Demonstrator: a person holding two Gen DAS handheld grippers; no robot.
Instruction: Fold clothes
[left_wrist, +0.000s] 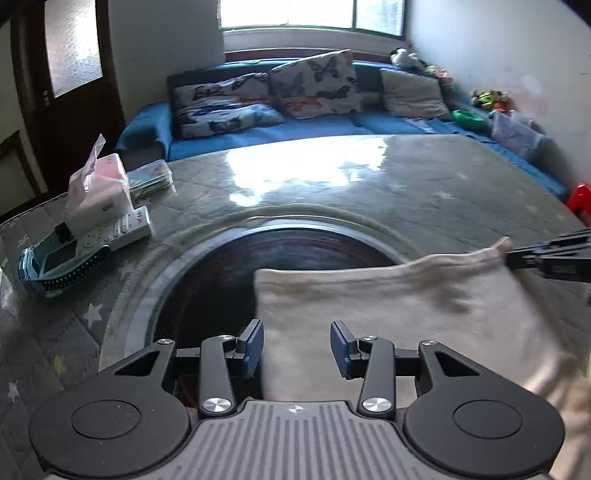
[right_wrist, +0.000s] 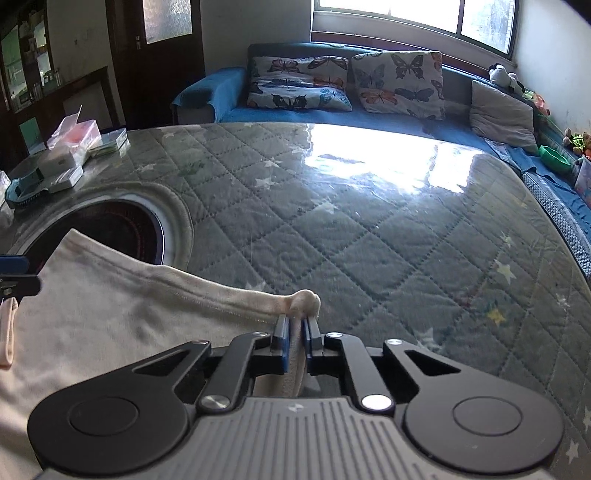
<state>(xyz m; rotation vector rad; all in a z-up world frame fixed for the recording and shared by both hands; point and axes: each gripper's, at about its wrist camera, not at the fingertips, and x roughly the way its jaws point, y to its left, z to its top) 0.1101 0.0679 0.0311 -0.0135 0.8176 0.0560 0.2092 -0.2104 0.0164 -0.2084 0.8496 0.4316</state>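
Note:
A cream garment lies on the quilted table, partly over the round dark hob. It also shows in the right wrist view. My left gripper is open, its blue pads just above the garment's near left edge, holding nothing. My right gripper is shut on the garment's far right corner, which bunches above the pads. In the left wrist view the right gripper shows at the right edge, pinching that corner. The left gripper's blue tip shows at the left edge of the right wrist view.
A round dark hob is set into the table with a quilted grey star-pattern cover. A tissue pack, a remote and a teal case sit at the left. A blue sofa with butterfly cushions stands behind.

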